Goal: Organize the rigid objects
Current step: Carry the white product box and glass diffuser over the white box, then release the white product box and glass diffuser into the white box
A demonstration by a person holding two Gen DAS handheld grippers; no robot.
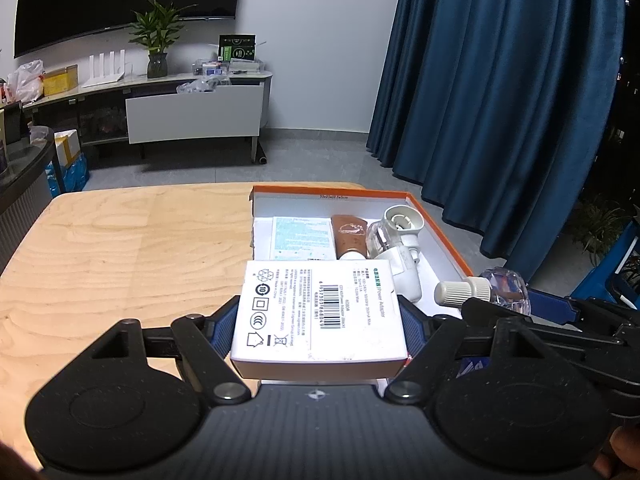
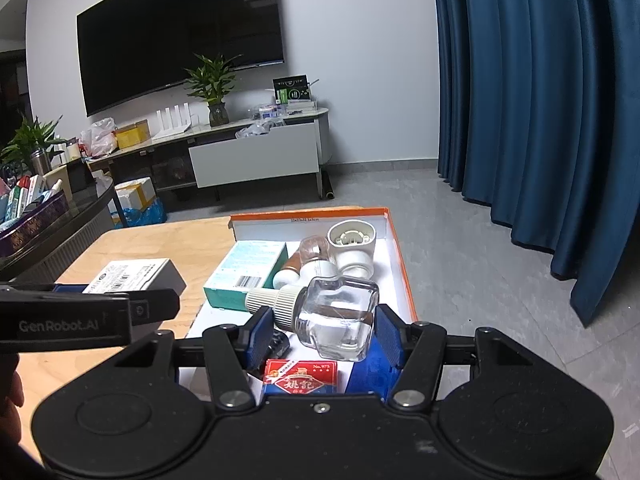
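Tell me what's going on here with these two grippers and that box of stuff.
A person is sorting items into an orange-rimmed cardboard box on a light wooden table. The left gripper is shut on a white power-adapter carton, held at the box's near-left edge. The right gripper is shut on a clear glass bottle with a ribbed cream cap, held over the box. A teal carton, a brown tube and a white plastic socket lie inside.

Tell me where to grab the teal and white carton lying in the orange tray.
Grip the teal and white carton across its two long sides, coming from above. It lies flat in the orange tray with its top exposed; the brown tube crowds its right side, so keep the tongs narrow.
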